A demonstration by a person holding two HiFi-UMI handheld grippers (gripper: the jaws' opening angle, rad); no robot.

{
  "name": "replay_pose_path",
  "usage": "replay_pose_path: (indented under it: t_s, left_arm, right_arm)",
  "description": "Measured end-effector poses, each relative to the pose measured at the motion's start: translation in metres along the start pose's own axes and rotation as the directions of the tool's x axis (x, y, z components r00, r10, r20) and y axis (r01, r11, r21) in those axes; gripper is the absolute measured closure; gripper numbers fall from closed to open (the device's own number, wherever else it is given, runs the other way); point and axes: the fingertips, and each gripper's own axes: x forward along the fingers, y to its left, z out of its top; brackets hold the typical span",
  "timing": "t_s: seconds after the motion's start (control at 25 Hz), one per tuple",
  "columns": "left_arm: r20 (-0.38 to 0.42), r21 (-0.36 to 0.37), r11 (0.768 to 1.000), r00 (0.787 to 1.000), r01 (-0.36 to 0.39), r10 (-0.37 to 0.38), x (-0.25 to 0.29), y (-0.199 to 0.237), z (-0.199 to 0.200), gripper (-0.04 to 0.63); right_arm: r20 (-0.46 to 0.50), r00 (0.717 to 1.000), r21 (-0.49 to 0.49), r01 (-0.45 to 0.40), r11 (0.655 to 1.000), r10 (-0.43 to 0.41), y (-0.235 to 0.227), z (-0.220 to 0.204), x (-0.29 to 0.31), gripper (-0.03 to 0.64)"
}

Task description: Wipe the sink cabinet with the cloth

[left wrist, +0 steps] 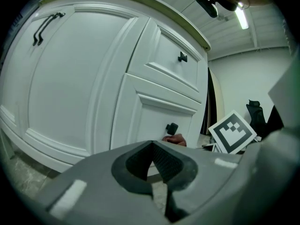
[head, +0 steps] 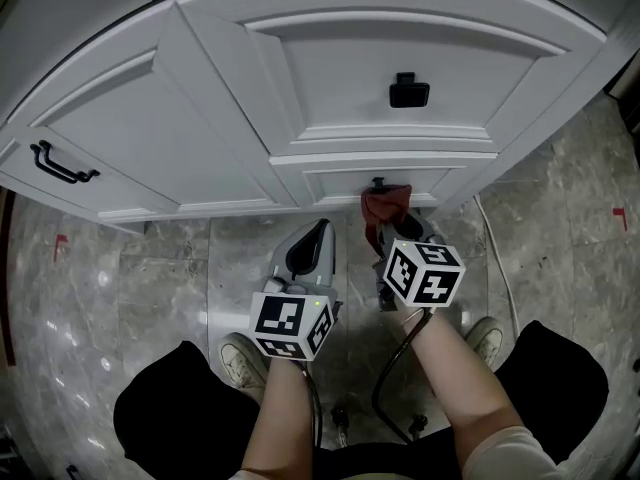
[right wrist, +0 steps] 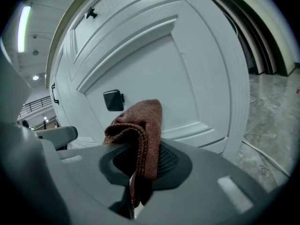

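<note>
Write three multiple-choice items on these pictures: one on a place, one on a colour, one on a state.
1. Where is the cloth?
A. in a bucket
B. in the right gripper, near a door knob
C. on a shelf

2. What colour are the handles on the cabinet?
A. gold
B. white
C. black

3. How is the left gripper?
A. shut, holding nothing
B. shut on the cloth
C. wide open

Answers:
1 B: the right gripper view shows the cloth pinched in its jaws close to the knob.
2 C: each handle shows black against the white doors.
3 A: its jaws meet with nothing between them.
</note>
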Motion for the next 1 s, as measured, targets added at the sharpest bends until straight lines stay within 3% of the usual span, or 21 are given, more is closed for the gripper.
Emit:
replay_pose_path:
  t_s: [0.32, 0.52, 0.68, 0.88, 1.0]
  left_arm:
    - [0.009, 0.007, 0.999, 0.999, 0.038, -0.038, 0.026, -0.031, 0.003, 0.595]
    - [-0.029, 0.048, 0.996, 0.997, 0.073, -0.071, 0.035, -0.048, -0.01, 0.595]
    - [-0.032, 0.047, 0.996, 0.997, 0.073, -0.071, 0.034, -0.048, -0.011, 0.595]
    - [-0.012, 0.056, 0.995, 0.996, 0.086, -0.085, 0.023, -0.056, 0.0, 0.595]
    - [0.071, 0.025, 0.996, 0.993, 0.089, -0.091, 0.004, -0.064, 0.033, 0.595]
  right_arm:
    - [0.003, 0.998, -0.049, 0.057, 0.997, -0.057, -0.046, 0.011, -0.021, 0.537]
    - [0.013, 0.993, 0.022, 0.116, 0.993, -0.117, -0.078, 0.019, -0.035, 0.537]
    - [0.004, 0.985, 0.021, 0.171, 0.985, -0.171, -0.095, 0.019, -0.048, 0.538]
    - [0.03, 0.986, 0.019, 0.161, 0.987, -0.162, -0.087, 0.024, -0.067, 0.537]
    - [0.096, 0.984, -0.028, 0.151, 0.988, -0.148, -0.068, 0.047, -0.09, 0.537]
